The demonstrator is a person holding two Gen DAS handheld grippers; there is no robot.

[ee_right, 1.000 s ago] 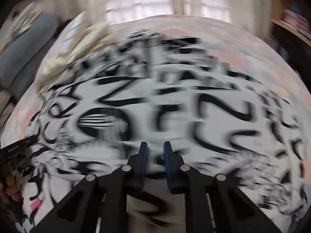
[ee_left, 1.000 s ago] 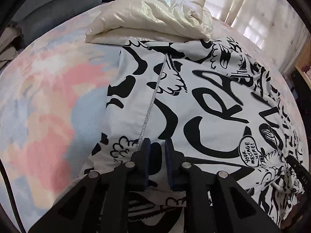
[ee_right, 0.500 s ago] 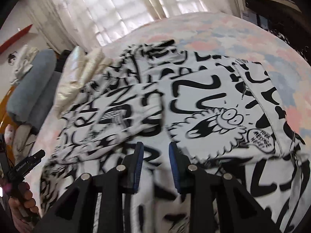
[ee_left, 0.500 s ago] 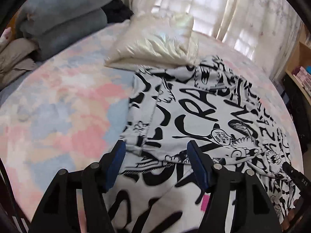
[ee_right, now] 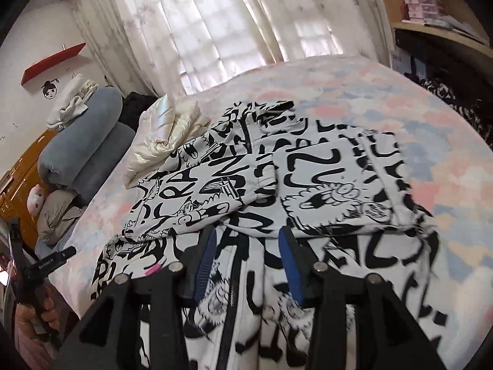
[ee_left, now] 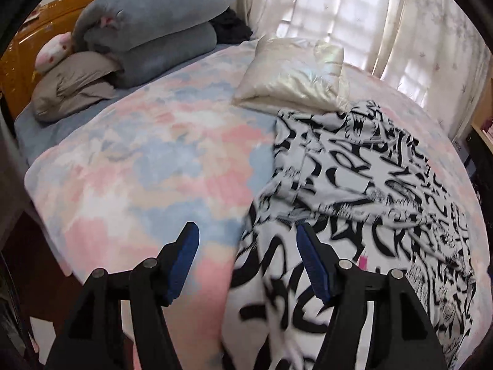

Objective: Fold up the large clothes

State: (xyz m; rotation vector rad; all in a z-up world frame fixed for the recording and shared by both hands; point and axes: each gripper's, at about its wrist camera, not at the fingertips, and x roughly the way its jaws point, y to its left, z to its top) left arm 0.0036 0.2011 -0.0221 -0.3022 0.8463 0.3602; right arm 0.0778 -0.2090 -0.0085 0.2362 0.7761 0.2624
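The left gripper [ee_left: 248, 260] is seen with its blue pads wide apart, and nothing is held between them. Under its right finger the left edge of the black-and-white printed garment [ee_left: 354, 191] is found; under its left finger only the pastel bed cover [ee_left: 148, 160] is seen. The jaws of the right gripper [ee_right: 246, 257] are opening, and no cloth is pinched between the pads; the garment [ee_right: 308, 185] is spread on the bed below and ahead of this gripper. Just beyond its tips a folded-over part with a cartoon print is laid on top. To the left of the right gripper, a hand [ee_right: 34, 317] with the other black tool is visible. Farther ahead, a shiny cream jacket [ee_left: 295, 77] is placed, touching the far edge of the garment. Behind it, to the left, rolled grey-blue bedding [ee_left: 154, 37] is stacked, and white curtains [ee_right: 215, 24] are hung at the back.
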